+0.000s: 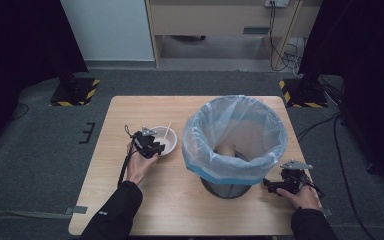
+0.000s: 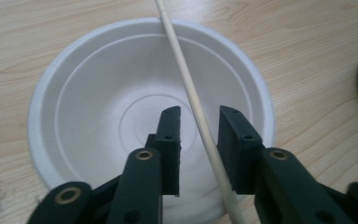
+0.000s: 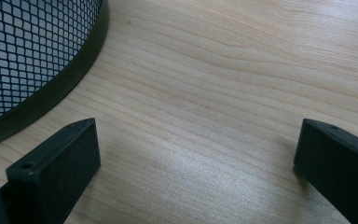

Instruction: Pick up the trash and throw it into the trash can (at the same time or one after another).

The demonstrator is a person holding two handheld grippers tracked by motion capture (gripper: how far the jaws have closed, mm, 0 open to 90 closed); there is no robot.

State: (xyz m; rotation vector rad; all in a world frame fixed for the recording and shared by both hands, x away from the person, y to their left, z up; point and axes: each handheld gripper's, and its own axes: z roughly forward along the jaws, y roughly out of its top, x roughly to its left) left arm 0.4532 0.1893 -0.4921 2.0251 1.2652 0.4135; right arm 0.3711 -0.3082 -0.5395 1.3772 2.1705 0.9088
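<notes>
Scene: a person at a wooden tabletop (image 1: pixel 155 200) works a pair of tongs in each hand.
Left tongs (image 2: pixel 199 140): parted a little, straddling the stick, not yet pinching it; the gap looks set for a grip on closing.
Stick (image 2: pixel 186 84): one thin wooden stick, leaning across the bowl from its 6 o'clock rim to past its 12 o'clock rim, so it sits raised and easy to reach.
Bowl (image 2: pixel 98 70): one white bowl, holding nothing but the stick, at the bin's 9 o'clock, just beside it.
Bin (image 1: pixel 235 142): one black mesh bin with a clear liner folded over its rim, mouth up, likely there to take the stick; something pale lies at the bottom, too unclear to name.
Right tongs (image 3: pixel 196 168): spread wide and holding nothing, low over bare wood at the bin's 4 o'clock, seemingly waiting.
Count: two tongs, one stick, one bowl, one bin.
</notes>
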